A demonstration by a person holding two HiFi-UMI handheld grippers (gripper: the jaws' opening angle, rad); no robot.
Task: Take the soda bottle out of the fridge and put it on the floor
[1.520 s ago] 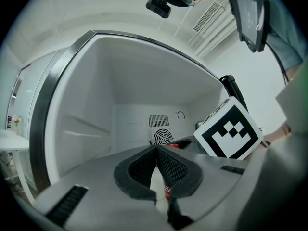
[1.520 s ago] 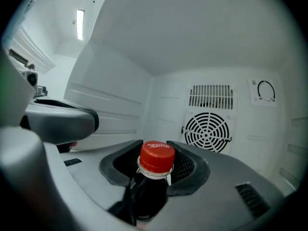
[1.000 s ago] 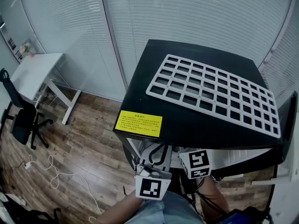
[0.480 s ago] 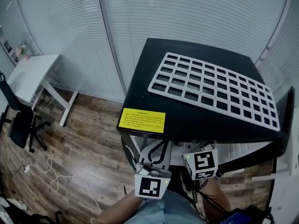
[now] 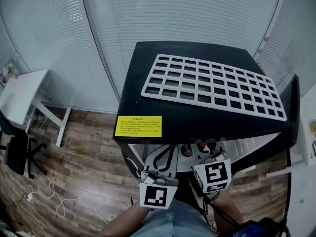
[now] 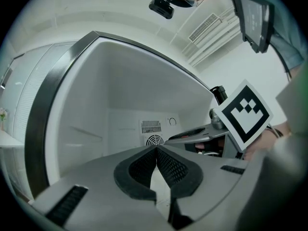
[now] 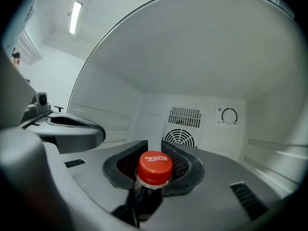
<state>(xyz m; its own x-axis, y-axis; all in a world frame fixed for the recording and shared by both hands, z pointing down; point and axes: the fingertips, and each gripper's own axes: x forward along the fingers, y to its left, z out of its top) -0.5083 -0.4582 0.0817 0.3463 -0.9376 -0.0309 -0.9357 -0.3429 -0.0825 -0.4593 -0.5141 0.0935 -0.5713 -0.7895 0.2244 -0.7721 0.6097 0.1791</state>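
Observation:
The soda bottle (image 7: 154, 166) shows its red cap and dark neck between the pads of my right gripper (image 7: 155, 160), which is shut on the neck inside the white fridge (image 7: 192, 81). In the head view the red cap (image 5: 201, 145) peeps out just under the fridge's black top (image 5: 197, 122), ahead of the right gripper (image 5: 201, 152). My left gripper (image 6: 156, 150) is beside it on the left, pads pressed together and holding nothing. It is low in the head view too, left gripper (image 5: 160, 157). The bottle's body is hidden.
A white grid rack (image 5: 210, 85) lies on the fridge top, with a yellow label (image 5: 138, 126) at its front edge. The open door (image 5: 292, 112) stands at the right. Fan vent (image 7: 180, 137) and dial (image 7: 229, 115) mark the back wall. Wooden floor (image 5: 84, 157), desk (image 5: 19, 95), chair (image 5: 15, 149) and cables (image 5: 44, 196) lie left.
The head view has swung, so the fridge sits further left. My right gripper has shifted slightly right, and the red cap now shows under the fridge's top edge. The left gripper has barely moved.

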